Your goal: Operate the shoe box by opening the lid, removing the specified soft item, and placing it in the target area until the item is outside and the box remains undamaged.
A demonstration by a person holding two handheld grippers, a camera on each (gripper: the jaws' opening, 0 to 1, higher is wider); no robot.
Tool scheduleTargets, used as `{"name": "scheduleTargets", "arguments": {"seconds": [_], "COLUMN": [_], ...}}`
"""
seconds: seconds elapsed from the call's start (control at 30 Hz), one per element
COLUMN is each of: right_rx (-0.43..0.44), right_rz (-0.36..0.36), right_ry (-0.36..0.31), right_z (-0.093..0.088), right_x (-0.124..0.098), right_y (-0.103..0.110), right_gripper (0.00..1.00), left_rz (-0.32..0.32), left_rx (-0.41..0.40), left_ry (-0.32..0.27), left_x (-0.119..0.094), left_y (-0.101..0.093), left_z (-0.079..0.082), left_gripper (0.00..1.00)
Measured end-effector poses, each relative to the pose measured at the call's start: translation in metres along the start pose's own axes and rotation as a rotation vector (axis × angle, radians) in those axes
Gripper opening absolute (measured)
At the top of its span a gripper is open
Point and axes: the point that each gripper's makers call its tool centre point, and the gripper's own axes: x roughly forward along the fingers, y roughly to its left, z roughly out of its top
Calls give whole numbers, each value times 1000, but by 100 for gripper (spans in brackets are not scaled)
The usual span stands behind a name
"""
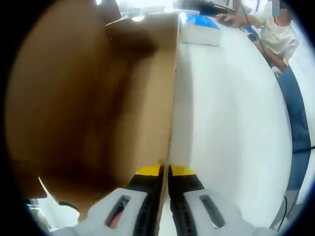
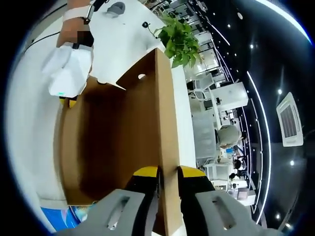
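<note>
One brown cardboard shoe box [image 1: 93,98] stands on a white bench [image 1: 231,123], and both grippers hold it by a thin edge. In the left gripper view the left gripper [image 1: 165,172] has its yellow-tipped jaws pressed together on the edge of a cardboard wall, brown inner face to one side and the white outer face to the other. What can be seen of the box interior there is bare brown cardboard in shadow; no soft item can be made out inside it, and the far part is too dim to tell. In the right gripper view the right gripper [image 2: 167,173] clamps its jaws on the edge of an upright cardboard panel [image 2: 165,123], with the open brown hollow of the box beside it. At the far side of that hollow the left gripper, white-bodied, grips the opposite wall. One blue and white box [image 1: 201,27] lies on the bench just beyond the shoe box. One leafy green plant [image 2: 179,39] stands past the cardboard. One person in a light top [image 1: 278,34] sits at the far edge of the bench.
</note>
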Motion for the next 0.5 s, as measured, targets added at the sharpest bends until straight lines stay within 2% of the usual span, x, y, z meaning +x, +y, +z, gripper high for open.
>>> {"name": "scheduleTargets", "arguments": {"seconds": [0.5], "right_rx": [-8], "right_rz": [-17], "right_ry": [-12], "right_z": [2], "right_x": [-7], "right_y": [6], "right_gripper": [13], "left_rz": [1], "left_rx": [-1], "left_ry": [1], "left_x": [0], "left_y": [0], "left_z": [0], "left_gripper": [4]}}
